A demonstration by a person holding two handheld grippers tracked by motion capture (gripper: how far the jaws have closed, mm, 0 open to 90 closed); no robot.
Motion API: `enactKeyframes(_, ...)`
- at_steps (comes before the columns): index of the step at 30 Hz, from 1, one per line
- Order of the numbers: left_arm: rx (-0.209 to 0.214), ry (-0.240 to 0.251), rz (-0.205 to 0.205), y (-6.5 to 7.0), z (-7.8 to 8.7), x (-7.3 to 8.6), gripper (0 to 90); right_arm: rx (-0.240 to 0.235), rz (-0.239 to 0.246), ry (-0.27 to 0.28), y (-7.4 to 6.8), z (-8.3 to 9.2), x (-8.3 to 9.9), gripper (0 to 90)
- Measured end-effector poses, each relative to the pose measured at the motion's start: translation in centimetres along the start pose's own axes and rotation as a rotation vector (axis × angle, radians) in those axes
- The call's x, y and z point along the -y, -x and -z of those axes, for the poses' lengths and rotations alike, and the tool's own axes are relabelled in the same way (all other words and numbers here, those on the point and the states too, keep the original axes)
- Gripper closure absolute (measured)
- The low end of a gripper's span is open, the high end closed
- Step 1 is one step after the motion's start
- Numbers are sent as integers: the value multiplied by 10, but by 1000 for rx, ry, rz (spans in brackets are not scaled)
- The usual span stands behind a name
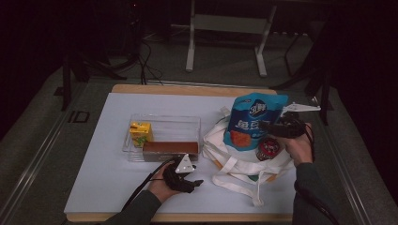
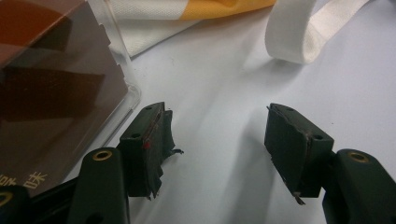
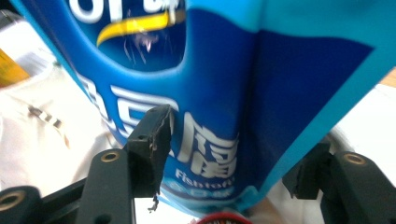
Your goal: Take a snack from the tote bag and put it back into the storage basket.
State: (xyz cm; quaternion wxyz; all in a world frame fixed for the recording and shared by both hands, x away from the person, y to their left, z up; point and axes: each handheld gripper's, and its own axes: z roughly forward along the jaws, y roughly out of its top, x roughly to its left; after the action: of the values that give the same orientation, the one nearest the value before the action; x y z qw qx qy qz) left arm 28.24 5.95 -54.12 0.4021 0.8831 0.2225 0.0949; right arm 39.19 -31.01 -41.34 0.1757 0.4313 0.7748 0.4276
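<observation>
Over the white tote bag (image 1: pixel 234 157), which I take as my landmark, my right gripper (image 1: pixel 271 127) holds the blue snack bag (image 1: pixel 251 119) upright, its jaws spread wide around the packet's lower half; in the right gripper view the blue snack bag (image 3: pixel 210 93) sits between the two pads (image 3: pixel 152 140), and the near pad presses its printed face, though I cannot see the far pad's contact clearly; I judge it gripped. Just under the packet, at the tote's mouth, a round red-lidded item (image 1: pixel 268 148) peeks out. Left of the tote stands the clear plastic bin (image 1: pixel 162 121), with a yellow drink carton (image 1: pixel 141 133) in its far-left corner and a long brown box (image 1: pixel 170 149) along its near wall. My left gripper (image 1: pixel 187 180) rests on the white table (image 1: pixel 112 187), in front of the bin and just left of the tote's straps (image 1: pixel 239 180); its jaws stand wide with nothing between them, as the left gripper view shows, the brown box (image 2: pixel 46 93) beside one pad.

The step in hand, as I read it, is unpacking: the packet is lifted clear of the tote and bound for the bin; next I must carry it left across the tote's rim, keeping the grip firm on the slippery film, and lower it into the bin's free middle space.
</observation>
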Motion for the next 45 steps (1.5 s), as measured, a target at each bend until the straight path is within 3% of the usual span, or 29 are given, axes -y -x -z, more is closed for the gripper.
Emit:
enactKeyframes(6,0,-1,-2,0,0,0,394,-40,25,17,-4,-3,-4,433)
enactKeyframes(9,1,-3,-2,0,0,0,393,-107,34,48,-8,-4,-5,519)
enactKeyframes(10,2,-4,-2,0,0,0,393,-107,34,48,-8,-4,-5,519)
enactKeyframes(12,3,-4,-3,0,0,0,394,-123,47,52,-11,-5,-4,601)
enactKeyframes(14,2,-5,-4,1,0,0,394,-143,35,60,-9,-3,-3,689)
enactKeyframes(15,3,-5,-3,1,0,0,394,-143,35,60,-9,-3,-3,689)
enactKeyframes(16,3,-5,-3,1,0,0,394,-167,20,67,-7,-1,-1,761)
enactKeyframes(23,6,-3,0,0,0,0,393,-196,-19,50,-7,2,-4,870)
enactKeyframes(45,6,-3,-3,1,-1,0,390,-235,-60,104,-28,19,-32,885)
